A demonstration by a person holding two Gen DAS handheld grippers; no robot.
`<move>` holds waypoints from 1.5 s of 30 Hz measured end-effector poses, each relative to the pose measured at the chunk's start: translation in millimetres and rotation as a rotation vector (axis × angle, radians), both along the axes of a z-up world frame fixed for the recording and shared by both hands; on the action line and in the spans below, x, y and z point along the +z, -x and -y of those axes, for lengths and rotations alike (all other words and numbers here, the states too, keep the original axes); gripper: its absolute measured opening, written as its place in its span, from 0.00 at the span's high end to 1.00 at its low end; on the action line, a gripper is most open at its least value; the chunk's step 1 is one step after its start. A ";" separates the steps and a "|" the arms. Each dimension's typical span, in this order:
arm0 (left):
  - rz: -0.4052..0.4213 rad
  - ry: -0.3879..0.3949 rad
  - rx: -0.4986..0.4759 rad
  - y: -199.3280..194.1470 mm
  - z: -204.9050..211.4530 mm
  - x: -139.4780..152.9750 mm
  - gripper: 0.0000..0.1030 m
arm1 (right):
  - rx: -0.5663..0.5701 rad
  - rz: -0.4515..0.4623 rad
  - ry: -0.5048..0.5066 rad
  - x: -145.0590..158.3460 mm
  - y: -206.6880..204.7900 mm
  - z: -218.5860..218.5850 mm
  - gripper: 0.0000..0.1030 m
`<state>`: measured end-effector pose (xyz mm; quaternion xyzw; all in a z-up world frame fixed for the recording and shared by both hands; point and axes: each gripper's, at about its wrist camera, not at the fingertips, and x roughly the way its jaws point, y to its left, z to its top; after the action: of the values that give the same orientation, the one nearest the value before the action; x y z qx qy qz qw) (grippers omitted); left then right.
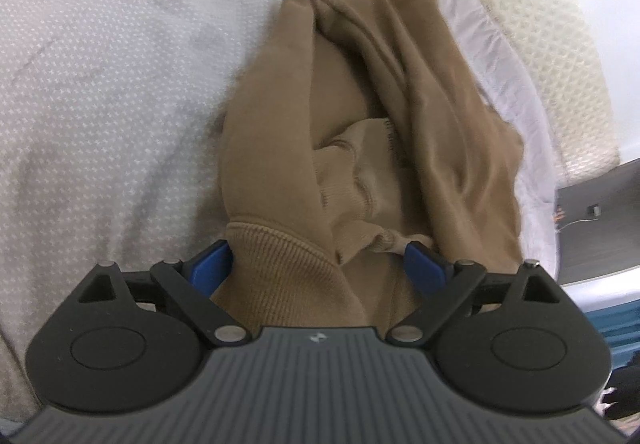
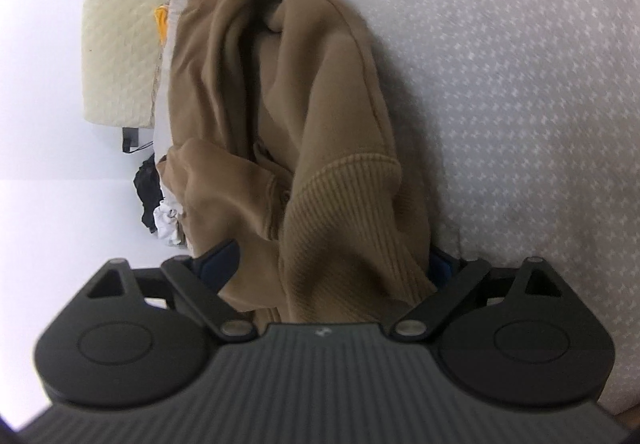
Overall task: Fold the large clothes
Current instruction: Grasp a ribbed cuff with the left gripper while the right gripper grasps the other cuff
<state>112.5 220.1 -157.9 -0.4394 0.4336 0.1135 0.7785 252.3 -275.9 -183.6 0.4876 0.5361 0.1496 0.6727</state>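
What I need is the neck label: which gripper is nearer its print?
Left, probably. The left gripper straddles the brown sweatshirt, with the label print just beyond its fingertips. The right gripper straddles the ribbed cuff; in its view folds hide the print.

Each tool (image 1: 320, 264) (image 2: 332, 264) is black with a ribbed grey body, blue finger pads (image 1: 210, 268) (silver pivot pins).

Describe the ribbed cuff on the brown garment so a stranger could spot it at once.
Start at the white dotted bedspread, where a crumpled brown sweatshirt lies in a heap. At the heap's near end, between the blue fingers of the left hand-held gripper, sits the ribbed cuff. Its fine knit ridges set it apart from the smooth fleece around it.
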 end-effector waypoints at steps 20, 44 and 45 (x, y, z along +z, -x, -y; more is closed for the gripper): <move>-0.149 0.121 0.004 -51.3 -9.1 -45.8 0.20 | 0.022 0.109 0.169 6.2 -25.4 -7.9 0.14; -0.098 0.030 -0.042 -38.7 13.7 -48.0 0.49 | 0.111 0.131 0.106 -0.5 -43.0 -38.8 0.53; -0.099 0.032 -0.038 -38.4 13.4 -48.1 0.49 | 0.114 0.145 0.108 2.3 -41.0 -39.7 0.57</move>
<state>150.9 206.8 -206.0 -0.4374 0.4817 0.1133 0.7508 293.3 -236.3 -181.3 0.4073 0.5203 0.1936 0.7252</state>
